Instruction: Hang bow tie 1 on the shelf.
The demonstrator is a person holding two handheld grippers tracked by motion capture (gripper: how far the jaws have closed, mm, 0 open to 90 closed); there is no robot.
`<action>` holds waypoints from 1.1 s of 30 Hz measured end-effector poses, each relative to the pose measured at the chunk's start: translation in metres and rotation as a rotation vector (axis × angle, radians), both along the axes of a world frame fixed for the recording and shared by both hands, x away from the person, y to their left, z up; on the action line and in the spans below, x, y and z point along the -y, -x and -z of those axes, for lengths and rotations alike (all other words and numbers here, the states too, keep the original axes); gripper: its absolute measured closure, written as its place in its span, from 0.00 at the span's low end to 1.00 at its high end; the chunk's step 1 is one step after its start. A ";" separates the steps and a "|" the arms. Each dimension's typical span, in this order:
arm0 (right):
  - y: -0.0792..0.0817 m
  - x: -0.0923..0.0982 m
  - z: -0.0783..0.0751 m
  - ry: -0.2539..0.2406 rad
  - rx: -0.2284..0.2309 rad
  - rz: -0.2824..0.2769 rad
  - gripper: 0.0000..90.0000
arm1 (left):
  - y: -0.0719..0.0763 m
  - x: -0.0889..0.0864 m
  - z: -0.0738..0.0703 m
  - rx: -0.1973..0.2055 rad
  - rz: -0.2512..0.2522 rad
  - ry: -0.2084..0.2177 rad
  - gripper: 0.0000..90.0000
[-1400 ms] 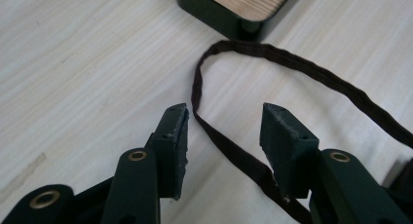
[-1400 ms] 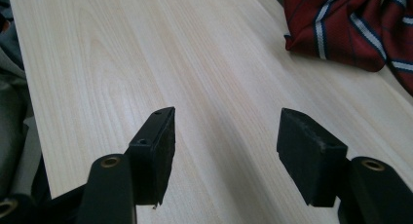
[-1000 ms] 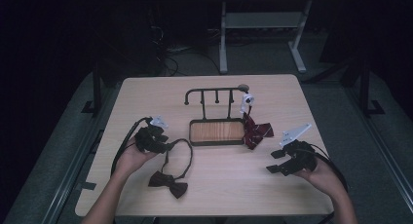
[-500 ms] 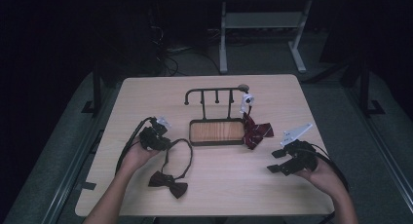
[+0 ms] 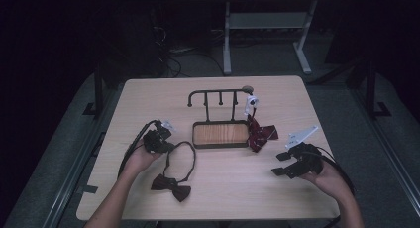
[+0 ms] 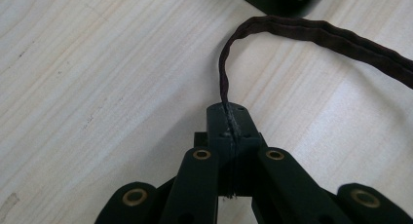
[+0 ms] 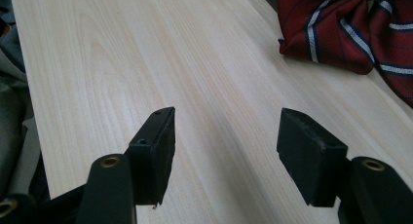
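The left gripper [image 6: 229,124], whose jaws have just closed, pinches the dark bow tie's neck strap [image 6: 311,31] near the table's [image 5: 148,94] left edge, apparently ready to lift it, while the right gripper [image 7: 226,151] waits open and empty.

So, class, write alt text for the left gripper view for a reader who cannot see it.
The left tool is shut on the thin dark strap of a bow tie, its black jaws pressed together around it. The strap rises from the jaws and curves away to the right over the pale wooden table.
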State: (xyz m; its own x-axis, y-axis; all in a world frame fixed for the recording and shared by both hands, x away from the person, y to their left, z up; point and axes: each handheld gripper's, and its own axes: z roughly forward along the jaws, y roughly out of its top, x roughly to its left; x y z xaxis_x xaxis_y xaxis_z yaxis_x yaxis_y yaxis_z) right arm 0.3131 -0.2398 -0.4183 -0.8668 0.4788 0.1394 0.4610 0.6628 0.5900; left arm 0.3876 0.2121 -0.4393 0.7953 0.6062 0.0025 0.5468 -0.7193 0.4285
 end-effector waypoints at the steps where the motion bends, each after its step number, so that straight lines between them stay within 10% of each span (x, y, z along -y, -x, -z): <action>1: 0.000 0.000 0.000 -0.001 -0.001 0.000 0.43 | 0.000 0.000 -0.002 0.003 0.011 -0.012 0.99; 33: 0.002 0.007 0.000 -0.051 0.002 0.008 0.45 | 0.032 0.000 -0.070 0.087 0.146 0.003 1.00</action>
